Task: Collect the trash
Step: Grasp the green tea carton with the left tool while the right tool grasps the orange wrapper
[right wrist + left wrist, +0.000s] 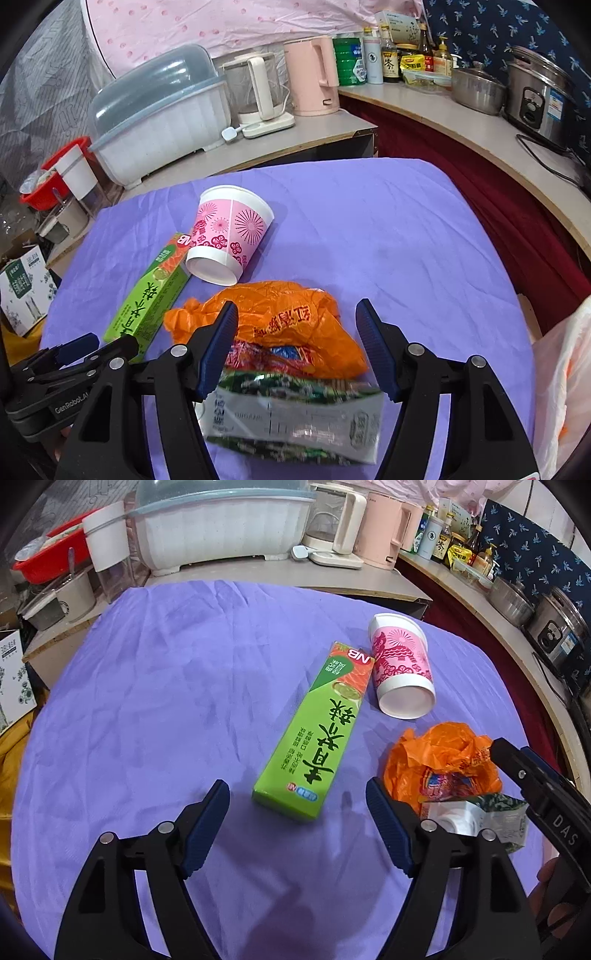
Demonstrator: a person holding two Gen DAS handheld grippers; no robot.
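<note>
- left gripper (297, 812): jaws stand wide with nothing between them, only purple cloth (155, 701) under the gap; they hang above the desk, tilted down.
- green carton (314, 734): lies flat just past the left jaws at about 12 o'clock, its long side running from the gap toward 1 o'clock; its near end sits between the two fingertips' lines but touches neither.
- right gripper (297, 347): jaws also stand wide, gripping nothing; they hover over the trash pile.
- crushed milk carton (295, 421): white and green, flattened, lies below the right jaws, toward 6 o'clock of the gap; whether a finger touches it i cannot tell.
- orange plastic bag (295, 321): crumpled, directly behind the right jaws' gap at 12 o'clock, resting against the crushed milk carton, with a red printed wrapper showing at its mouth.
- pink paper cup (229, 236): on its side at 11 o'clock from the right jaws, its base facing the camera, touching the far end of the green carton.
- beyond the cloth: a white dish rack (162, 125) with a clear lid, a glass kettle (258, 96) and a pink kettle (314, 77) at 12 o'clock on a counter.
- a thin white plastic bag (565, 387) hangs at 3 o'clock in the right wrist view.
</note>
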